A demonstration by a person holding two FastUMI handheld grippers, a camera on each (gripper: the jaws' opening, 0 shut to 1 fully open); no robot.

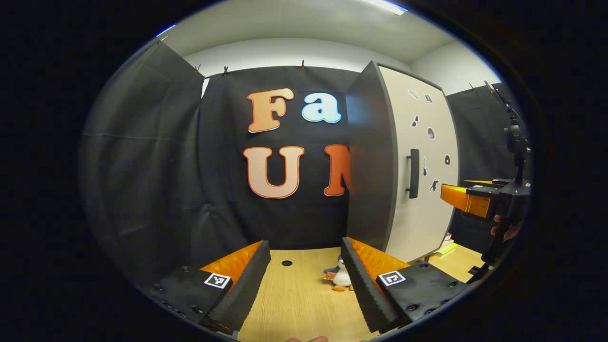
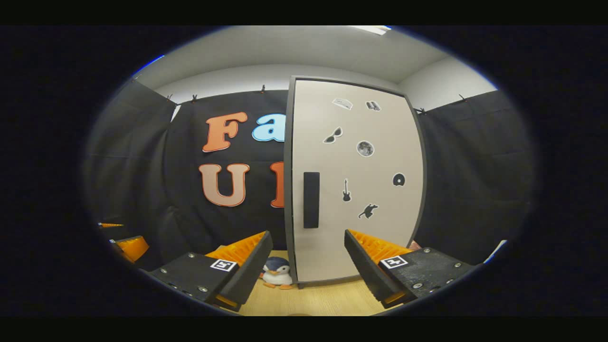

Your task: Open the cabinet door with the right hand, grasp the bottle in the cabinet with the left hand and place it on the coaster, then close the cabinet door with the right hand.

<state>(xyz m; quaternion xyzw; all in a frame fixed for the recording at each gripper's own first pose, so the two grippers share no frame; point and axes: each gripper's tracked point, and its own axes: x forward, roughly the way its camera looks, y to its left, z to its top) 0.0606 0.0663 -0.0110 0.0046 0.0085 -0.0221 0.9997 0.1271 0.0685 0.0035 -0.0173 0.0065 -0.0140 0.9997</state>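
Note:
A tall cabinet with a pale door stands on the wooden table, its door shut and dotted with small stickers. A black vertical handle sits near the door's left edge. My right gripper is open, facing the door a short way off, with the handle above the gap between its fingers. In the left gripper view the cabinet stands to the right, its handle seen edge-on. My left gripper is open over the table with nothing between its fingers. The right gripper shows at that view's right edge, held by a hand.
A small penguin toy lies on the table by the cabinet's left corner, also seen as the penguin in the right gripper view. A round hole marks the tabletop. Books lie right of the cabinet. Black cloth walls close in the booth.

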